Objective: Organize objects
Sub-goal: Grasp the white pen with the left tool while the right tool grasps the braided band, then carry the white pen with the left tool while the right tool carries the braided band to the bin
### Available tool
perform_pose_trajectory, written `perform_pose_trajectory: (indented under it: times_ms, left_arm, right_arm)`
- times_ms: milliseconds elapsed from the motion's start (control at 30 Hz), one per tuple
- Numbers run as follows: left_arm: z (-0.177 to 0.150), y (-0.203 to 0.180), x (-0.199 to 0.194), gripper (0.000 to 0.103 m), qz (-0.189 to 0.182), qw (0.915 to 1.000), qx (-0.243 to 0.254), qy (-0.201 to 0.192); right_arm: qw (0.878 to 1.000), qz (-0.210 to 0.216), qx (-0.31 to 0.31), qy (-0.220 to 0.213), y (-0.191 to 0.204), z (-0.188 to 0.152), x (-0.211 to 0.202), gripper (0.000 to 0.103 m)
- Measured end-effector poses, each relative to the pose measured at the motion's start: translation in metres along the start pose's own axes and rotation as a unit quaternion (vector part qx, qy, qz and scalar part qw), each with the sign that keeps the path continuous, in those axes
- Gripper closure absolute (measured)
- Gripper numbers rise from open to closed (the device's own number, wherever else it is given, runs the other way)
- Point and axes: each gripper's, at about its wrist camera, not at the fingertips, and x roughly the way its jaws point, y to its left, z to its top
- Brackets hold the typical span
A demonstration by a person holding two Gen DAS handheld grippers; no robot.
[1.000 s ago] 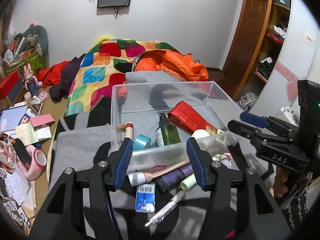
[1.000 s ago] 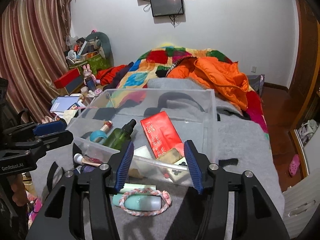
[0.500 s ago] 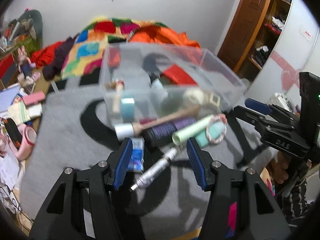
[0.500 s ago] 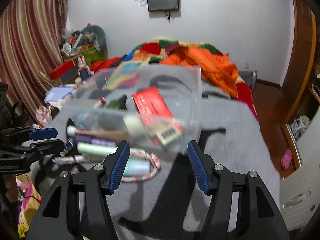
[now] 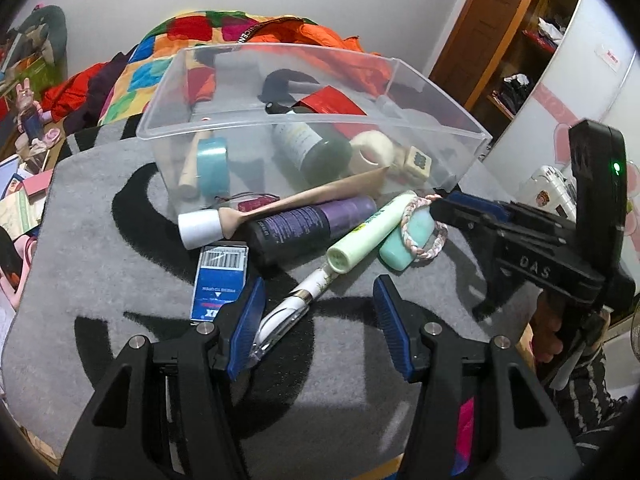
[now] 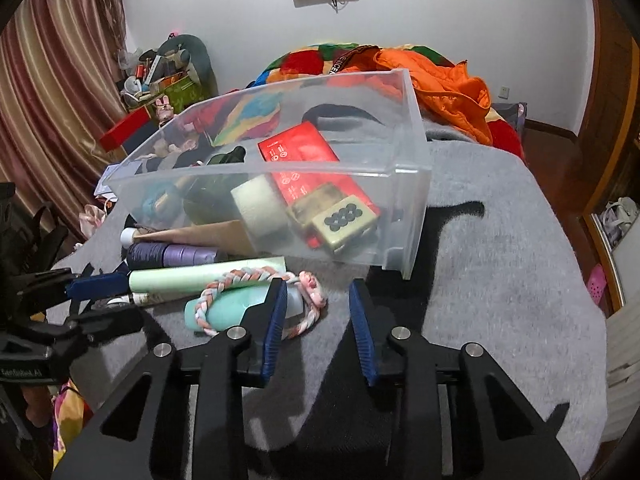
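1 clear bin [image 5: 304,116], 2 grippers open: left gripper [image 5: 316,320], right gripper [image 6: 318,316]

R claw [image 6: 318,312] open over grey blanket [image 6: 500,280]; braided ring [image 6: 256,300] w/ teal bottle [image 6: 232,308] at 9; clear bin [image 6: 404,184] at 12.

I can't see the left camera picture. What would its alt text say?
An open two-finger tool hovers over a white pen on a grey blanket. Ahead, loose toiletries, including a purple bottle and a green tube, lie before a clear plastic bin holding more items. The second tool reaches in from the right.
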Motion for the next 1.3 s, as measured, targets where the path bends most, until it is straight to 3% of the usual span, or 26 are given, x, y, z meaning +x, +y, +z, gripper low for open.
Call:
perform_pose_trajectory:
  times_ms: [267, 433, 500, 600, 900, 1167, 1300]
  left_arm:
    - [-0.004, -0.006, 0.004, 0.049, -0.005, 0.9999, 0.010, 0.004]
    - [-0.013, -0.010, 0.000, 0.063, 0.011, 0.9998, 0.019, -0.003]
    - [-0.017, -0.010, -0.003, 0.075, 0.013, 0.9997, 0.020, -0.002]
    - [-0.023, -0.008, -0.008, 0.083, 0.019, 0.9996, 0.022, 0.001]
    - [-0.045, -0.006, -0.028, 0.086, 0.039, 0.9987, 0.032, 0.006]
    - [-0.025, -0.012, -0.008, 0.086, 0.032, 0.9980, 0.053, 0.010]
    - [-0.018, -0.018, 0.000, 0.086, 0.045, 0.9962, 0.074, 0.003]
  right_arm:
    - [1.000, -0.009, 0.019, 0.009, -0.008, 0.002, 0.010, 0.087]
    - [1.000, -0.030, 0.001, 0.000, -0.004, -0.002, 0.009, 0.092]
    - [1.000, -0.028, 0.004, -0.001, -0.006, -0.002, 0.007, 0.092]
    - [1.000, -0.029, 0.008, -0.003, -0.008, -0.005, 0.002, 0.092]
    - [0.999, -0.041, 0.013, -0.016, -0.015, -0.017, -0.022, 0.092]
    - [0.999, -0.033, 0.012, -0.025, -0.010, -0.020, -0.035, 0.092]
    - [0.999, -0.032, 0.009, -0.030, -0.005, -0.021, -0.042, 0.092]
